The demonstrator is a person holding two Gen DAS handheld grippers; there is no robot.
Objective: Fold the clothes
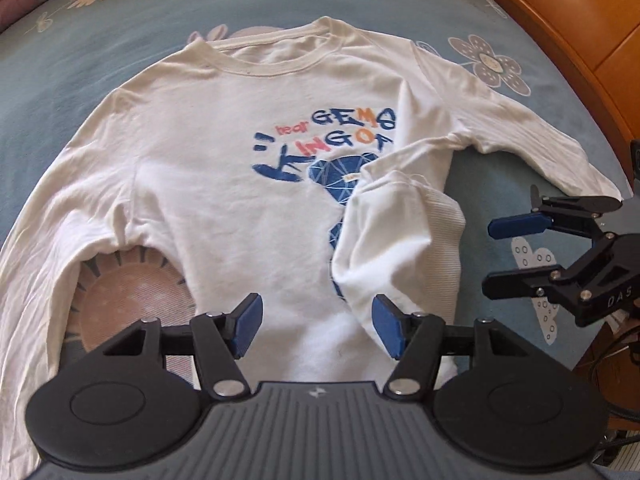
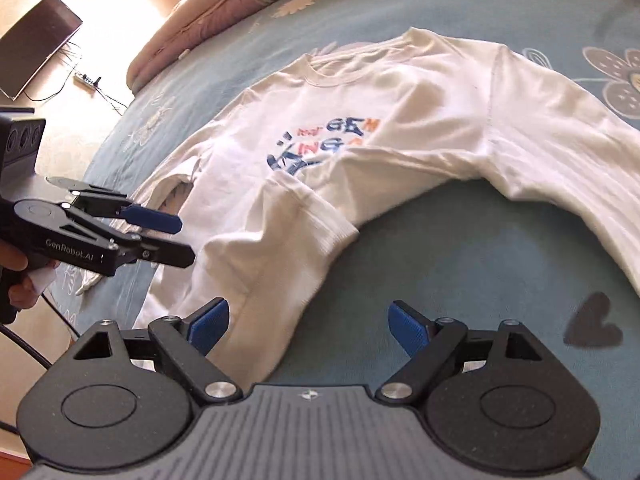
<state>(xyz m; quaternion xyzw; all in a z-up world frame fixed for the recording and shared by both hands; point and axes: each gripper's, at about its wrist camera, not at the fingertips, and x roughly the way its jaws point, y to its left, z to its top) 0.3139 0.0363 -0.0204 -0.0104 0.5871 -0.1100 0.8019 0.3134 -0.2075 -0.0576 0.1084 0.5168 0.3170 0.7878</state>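
Blue bedsheet [image 1: 120, 40] w/ pale flower prints covers the bed; wooden bed frame [image 1: 580, 20] runs along the far right edge in my left wrist view. On the sheet lies a white long-sleeve shirt [image 1: 192, 168], front up, collar away from me, blue/orange lettering on the chest. Its right-hand side is folded in over the print, so the cuff end lies across the blue graphic; the other part of that sleeve [image 1: 520, 120] stretches out toward the frame. Left-hand sleeve hangs down past a round sun print on the sheet.

My left gripper [image 1: 316, 326] hovers over the shirt's lower hem, jaws parted, nothing pinched btwn the blue pads. My right gripper [image 2: 308, 326] sits just beside the folded edge, over bare sheet, jaws spread wide, empty too. In the right wrist view I see a hand [image 2: 16, 280] on the left unit's handle, plus a dark monitor [image 2: 36, 40] and a power strip on the floor beyond the bed.
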